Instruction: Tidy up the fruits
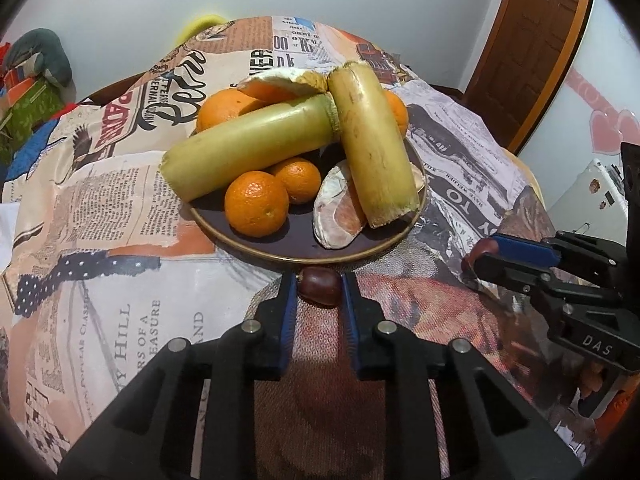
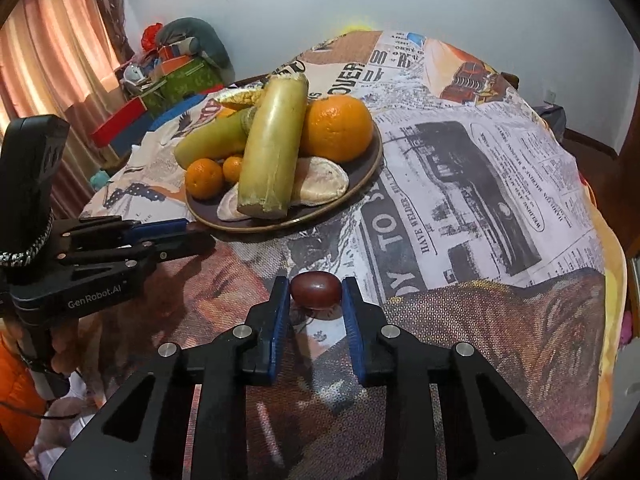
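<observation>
In the left wrist view, nearest the camera, the left gripper is closed on a small dark red fruit, held just in front of the near rim of the plate. In the right wrist view, the right gripper is closed on a second dark red fruit, held low over the tablecloth, in front of the plate and to its right; whether this fruit touches the cloth cannot be told.

On the plate, 2 small oranges are seen at the near side, with a peeled citrus segment beside them. 2 thick pale green stalks are laid across the pile, and a large orange is set behind them.

As a judgement, most of the fruit is already gathered on the plate; the 2 red fruits remain to be placed there, and no other loose fruit is seen on the cloth.

The segment's pink flesh and the left fruit's closeness to the rim are shown only in the left view. The large orange is shown in full only in the right view, along with a curtain and a heap of boxes and cloth far beyond the plate. An orange sleeve is shown behind the left gripper there.
</observation>
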Demonstrator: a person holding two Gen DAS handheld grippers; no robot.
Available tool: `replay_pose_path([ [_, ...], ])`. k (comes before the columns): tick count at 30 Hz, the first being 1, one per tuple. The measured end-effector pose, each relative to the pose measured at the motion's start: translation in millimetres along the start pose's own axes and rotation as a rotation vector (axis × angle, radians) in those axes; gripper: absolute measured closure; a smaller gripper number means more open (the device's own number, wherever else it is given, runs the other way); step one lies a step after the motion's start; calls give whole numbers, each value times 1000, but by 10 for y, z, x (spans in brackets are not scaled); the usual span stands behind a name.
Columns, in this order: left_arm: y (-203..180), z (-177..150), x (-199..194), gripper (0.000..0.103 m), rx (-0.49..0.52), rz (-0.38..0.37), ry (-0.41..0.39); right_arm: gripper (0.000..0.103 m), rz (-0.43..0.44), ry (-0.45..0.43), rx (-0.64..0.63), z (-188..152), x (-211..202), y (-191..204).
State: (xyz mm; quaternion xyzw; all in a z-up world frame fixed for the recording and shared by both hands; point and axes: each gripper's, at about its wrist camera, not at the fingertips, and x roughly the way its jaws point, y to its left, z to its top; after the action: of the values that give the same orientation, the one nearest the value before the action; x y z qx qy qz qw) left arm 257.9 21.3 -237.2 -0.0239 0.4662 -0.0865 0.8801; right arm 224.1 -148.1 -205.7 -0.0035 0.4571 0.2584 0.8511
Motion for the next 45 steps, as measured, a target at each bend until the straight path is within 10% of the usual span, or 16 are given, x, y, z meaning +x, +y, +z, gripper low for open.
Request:
replay_pose_path([
  [45, 25, 285, -161, 69, -14, 33, -60, 71, 4, -63, -11, 500, 98, -61],
])
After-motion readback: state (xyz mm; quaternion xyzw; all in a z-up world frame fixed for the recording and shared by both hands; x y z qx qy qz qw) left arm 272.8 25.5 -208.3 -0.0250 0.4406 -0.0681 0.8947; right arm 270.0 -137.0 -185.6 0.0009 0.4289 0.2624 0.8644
